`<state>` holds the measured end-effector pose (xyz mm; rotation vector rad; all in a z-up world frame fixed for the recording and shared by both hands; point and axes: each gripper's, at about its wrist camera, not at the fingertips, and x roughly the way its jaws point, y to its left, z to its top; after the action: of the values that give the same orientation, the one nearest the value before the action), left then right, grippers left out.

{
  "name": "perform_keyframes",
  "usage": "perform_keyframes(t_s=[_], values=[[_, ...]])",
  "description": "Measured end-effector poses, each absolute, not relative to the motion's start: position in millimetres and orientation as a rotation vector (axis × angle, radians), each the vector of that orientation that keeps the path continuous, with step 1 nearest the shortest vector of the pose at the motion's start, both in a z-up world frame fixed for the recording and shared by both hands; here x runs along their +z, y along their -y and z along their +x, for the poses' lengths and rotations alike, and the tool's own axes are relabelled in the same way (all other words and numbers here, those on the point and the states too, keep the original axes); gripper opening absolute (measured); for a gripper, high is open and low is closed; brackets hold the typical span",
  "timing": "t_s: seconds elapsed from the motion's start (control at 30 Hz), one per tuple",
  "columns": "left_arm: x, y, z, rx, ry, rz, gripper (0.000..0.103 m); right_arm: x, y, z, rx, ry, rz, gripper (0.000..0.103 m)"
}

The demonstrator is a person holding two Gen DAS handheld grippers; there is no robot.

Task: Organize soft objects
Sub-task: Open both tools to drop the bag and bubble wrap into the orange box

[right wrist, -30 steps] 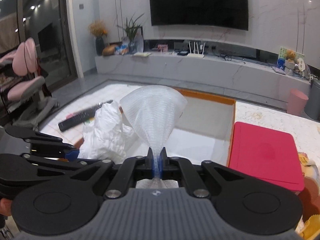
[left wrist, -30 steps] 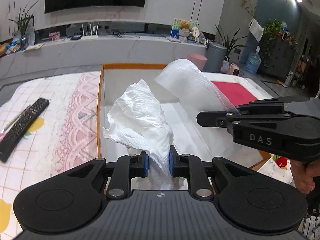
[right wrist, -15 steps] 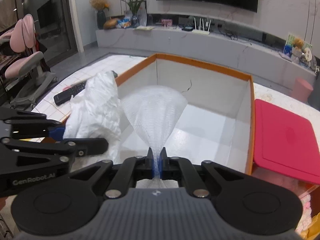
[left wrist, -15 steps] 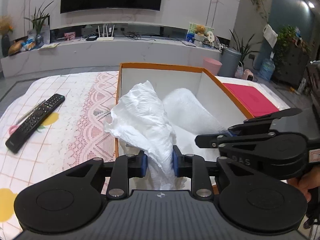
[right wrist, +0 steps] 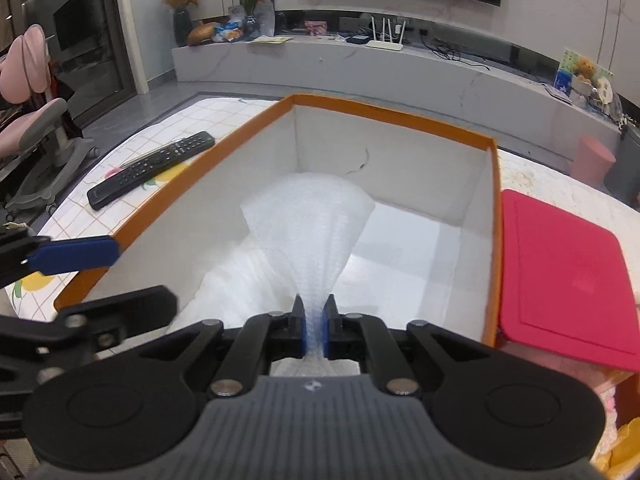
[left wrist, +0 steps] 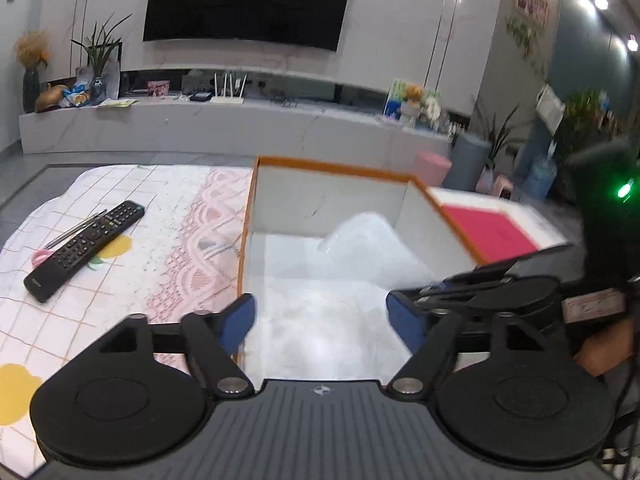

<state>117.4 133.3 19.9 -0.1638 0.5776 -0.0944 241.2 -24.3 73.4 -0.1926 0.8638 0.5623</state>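
The left gripper [left wrist: 322,320] has its jaws opening wide, with nothing pressed between the blue pads [left wrist: 240,322]. Just below and ahead of them the crumpled white plastic bag [left wrist: 320,312] lies on the floor of the orange-rimmed box [left wrist: 332,168]. To the right of this gripper, touching its right finger in the view, sits the right gripper [right wrist: 315,328], its jaws clamped on the narrow gathered end of a white foam wrap sheet [right wrist: 308,224]. The sheet fans out forward from the pads and rests inside the box, over the white bag [right wrist: 236,280], short of the far wall. Left of the left gripper, outside the box, a black remote control [left wrist: 86,250] lies on the checked tablecloth [left wrist: 160,216]. Right of the right gripper, just beside the box wall, lies a red lid [right wrist: 564,284]. Farther off runs a long pale TV bench [left wrist: 240,128] under a wall-mounted television [left wrist: 248,0].
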Motion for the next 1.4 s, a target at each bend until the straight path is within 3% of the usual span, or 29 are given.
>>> perform_keyframes(t_s=[0.13, 0.2, 0.6, 1.23, 1.33, 1.4], values=[[36.5, -139.7, 105.2, -0.084, -0.499, -0.197, 0.095, 76.0, 27.8, 240.4, 0.570, -0.873, -0.196, 0.005], [41.0, -146.4, 104.0, -0.041, -0.475, -0.222, 0.102, 77.7, 29.2, 240.2, 0.589, -0.881, -0.200, 0.005], [41.6, -168.6, 107.5, -0.109, -0.483, -0.323, 0.102, 80.1, 12.4, 236.4, 0.631, -0.910, -0.243, 0.011], [44.0, -218.3, 104.7, -0.159, -0.444, -0.544, 0.102, 80.9, -8.6, 223.7, 0.643, -0.904, -0.247, 0.011], [40.6, -218.7, 106.4, -0.142, -0.455, -0.539, 0.102, 81.0, -7.0, 224.9, 0.635, -0.898, -0.251, 0.026], [37.7, -218.3, 109.3, -0.135, -0.468, -0.531, 0.102, 81.3, -4.4, 227.5, 0.601, -0.887, -0.254, 0.028]])
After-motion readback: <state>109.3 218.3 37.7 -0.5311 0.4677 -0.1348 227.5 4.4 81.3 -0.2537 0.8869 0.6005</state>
